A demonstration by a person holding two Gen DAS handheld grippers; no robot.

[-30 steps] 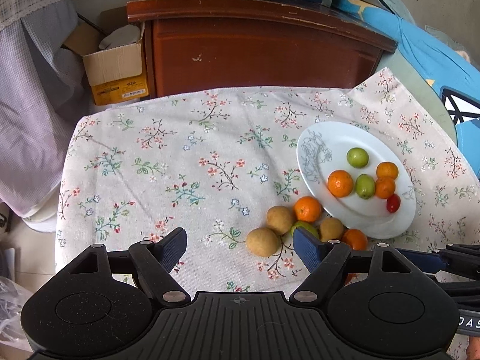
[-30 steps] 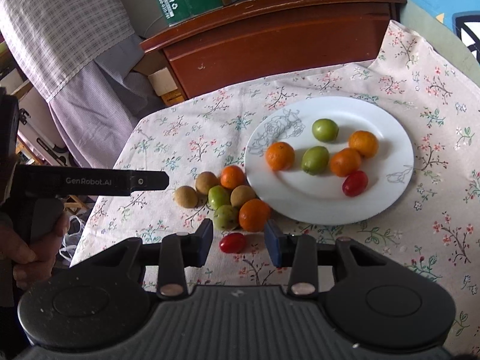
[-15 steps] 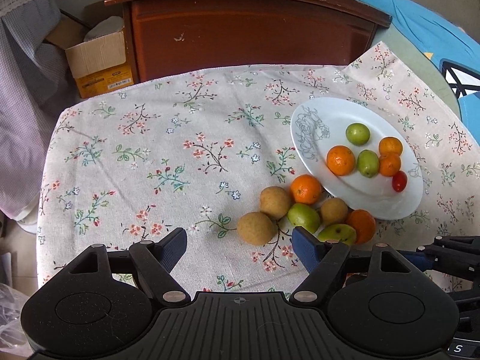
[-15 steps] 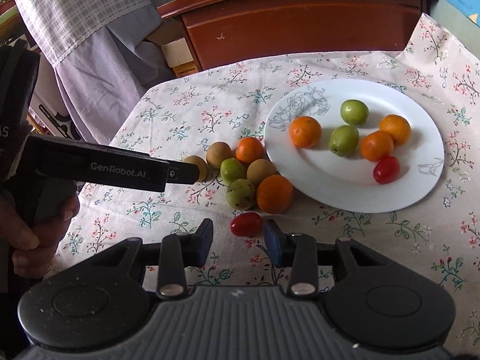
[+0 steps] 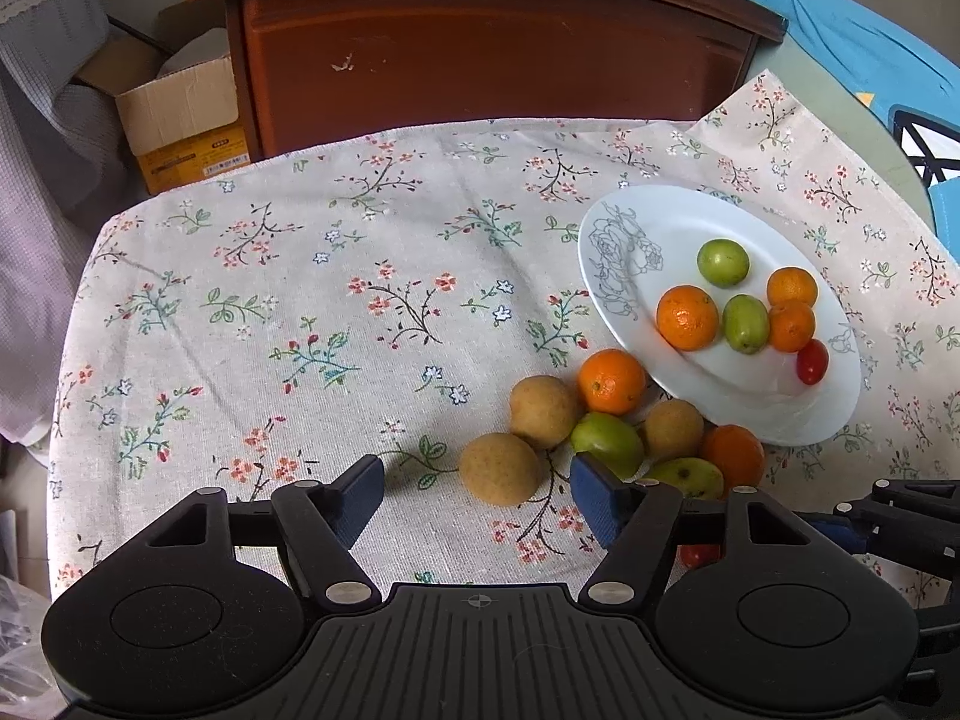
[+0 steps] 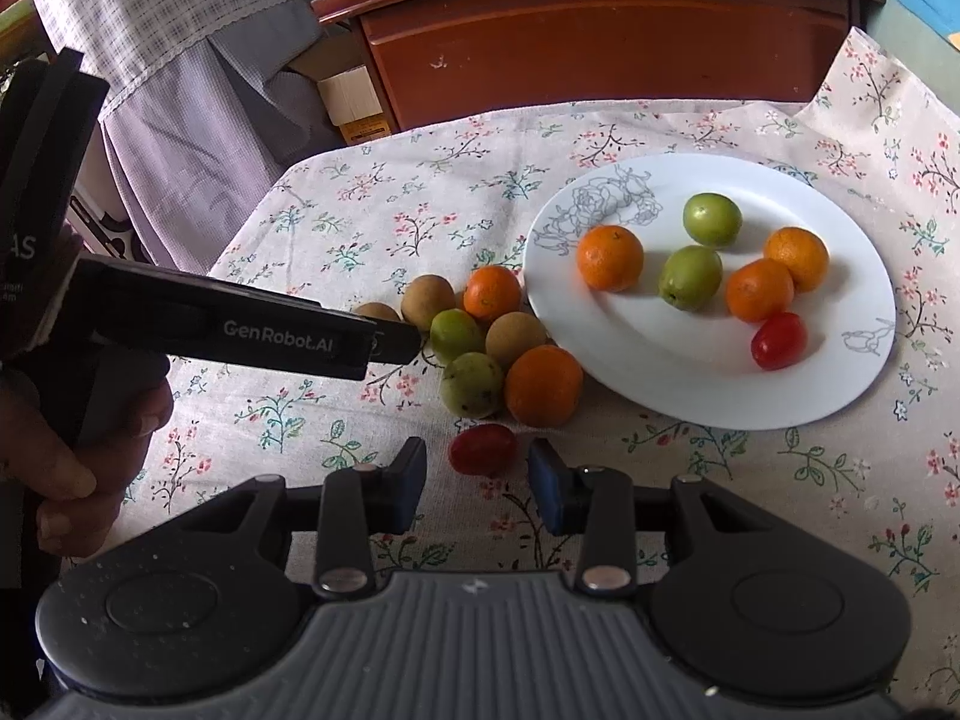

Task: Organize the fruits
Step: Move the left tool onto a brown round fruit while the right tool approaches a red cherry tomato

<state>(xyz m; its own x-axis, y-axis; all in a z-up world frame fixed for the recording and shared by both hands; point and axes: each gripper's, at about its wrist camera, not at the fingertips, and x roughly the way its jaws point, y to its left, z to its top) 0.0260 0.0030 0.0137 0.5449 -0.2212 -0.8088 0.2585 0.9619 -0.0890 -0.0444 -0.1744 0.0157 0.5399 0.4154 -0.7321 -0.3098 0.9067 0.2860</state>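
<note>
Lettering "GenRobot.AI" on left gripper (image 6: pixel 384 342), fingers closing, nothing between

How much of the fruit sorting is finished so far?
Roughly half. Six pieces already sit on the white plate: three oranges, two green fruits and a red tomato. Eight more lie beside it on the flowered cloth. Nothing is held yet. The right gripper is open around a loose red tomato. The left gripper is open, its fingers just narrowing, near a brown fruit.
</note>
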